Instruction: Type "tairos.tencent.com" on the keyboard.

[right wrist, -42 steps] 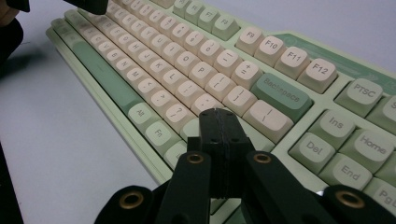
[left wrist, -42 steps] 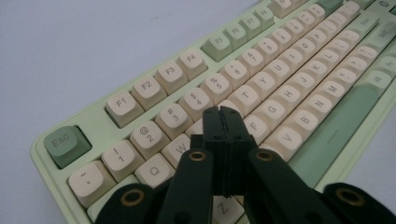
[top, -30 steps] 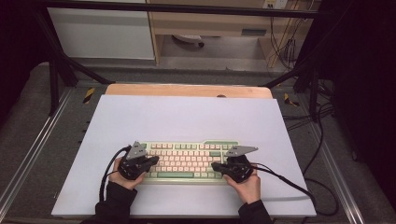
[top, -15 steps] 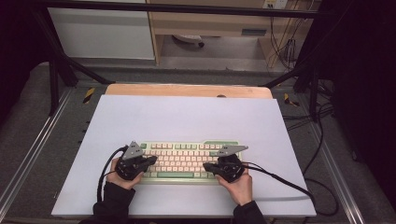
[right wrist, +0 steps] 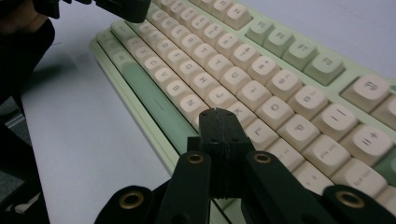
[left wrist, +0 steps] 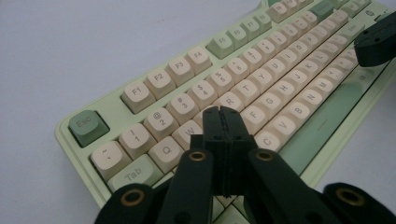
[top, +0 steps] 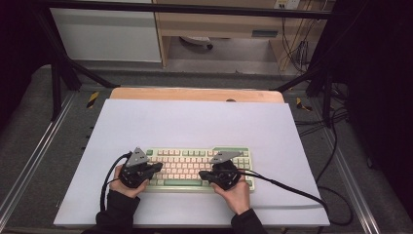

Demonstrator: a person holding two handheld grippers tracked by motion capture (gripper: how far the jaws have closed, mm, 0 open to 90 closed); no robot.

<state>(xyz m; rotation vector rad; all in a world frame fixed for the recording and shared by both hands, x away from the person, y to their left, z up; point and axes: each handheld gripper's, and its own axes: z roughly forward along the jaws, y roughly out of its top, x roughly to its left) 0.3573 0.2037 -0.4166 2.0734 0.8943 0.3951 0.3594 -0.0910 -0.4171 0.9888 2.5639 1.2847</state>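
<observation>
My two claws hover over a pale green keyboard (top: 195, 168) that lies flat near the front edge of the white surface (top: 195, 122), its long side running across in front of me. The left claw (left wrist: 223, 116) has its jaws pressed together with nothing between them, poised above the letter rows near W and E; the right claw (right wrist: 219, 119) is likewise closed on nothing, its tips just over the keys around K and L.

I judge the keyboard a stiff, fairly light slab with smooth plastic edges. Its cream and green keycaps (left wrist: 201, 95) look loose enough to pop off if snagged, so closed tips suit pressing single keys, while any lifting is better done at the two short ends of the case, not by the caps.

The sheet beneath is plain, matte and bare apart from the keyboard and my trailing black cables (top: 287, 187). A wooden board (top: 195, 94) edges its far side. Beyond stand a dark metal frame, pale cabinets and tangled wiring on a grey floor.
</observation>
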